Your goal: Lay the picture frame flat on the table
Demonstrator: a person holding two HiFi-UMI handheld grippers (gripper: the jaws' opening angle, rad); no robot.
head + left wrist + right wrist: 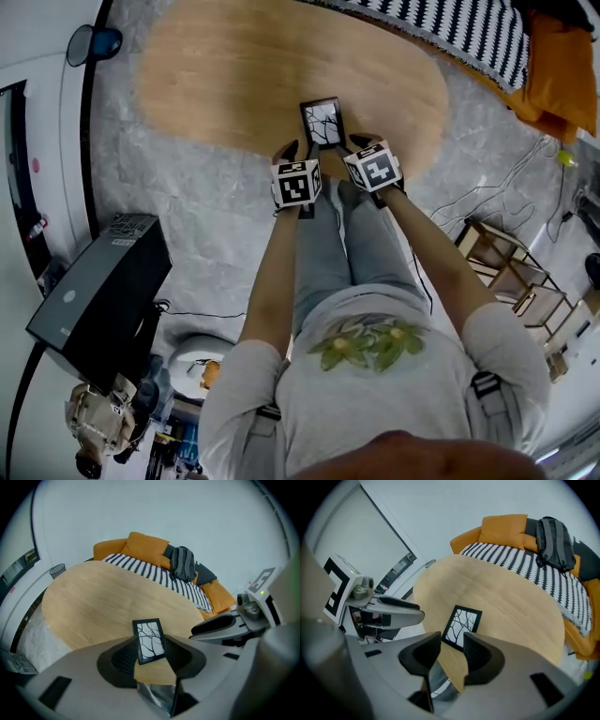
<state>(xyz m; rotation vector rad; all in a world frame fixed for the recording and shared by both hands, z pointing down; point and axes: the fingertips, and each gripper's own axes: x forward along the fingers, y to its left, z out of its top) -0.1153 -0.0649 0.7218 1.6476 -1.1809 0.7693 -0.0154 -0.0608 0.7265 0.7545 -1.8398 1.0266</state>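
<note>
A small black picture frame [322,123] with a branch drawing lies flat, face up, on the oval wooden table [234,84], close to its near edge. My left gripper [300,152] hovers just short of the frame's near left corner and my right gripper [353,145] just short of its near right side. In the left gripper view the frame [149,639] shows between the open jaws of the left gripper [151,657], with no pad pressing on it. The right gripper [451,654] also stands open, and the frame [462,626] lies just beyond its jaws.
An orange sofa [140,545] with a striped blanket [154,576] and a dark backpack [182,563] stands behind the table. On the floor are a black box [98,300] at the left, a wooden rack [511,272] and cables at the right.
</note>
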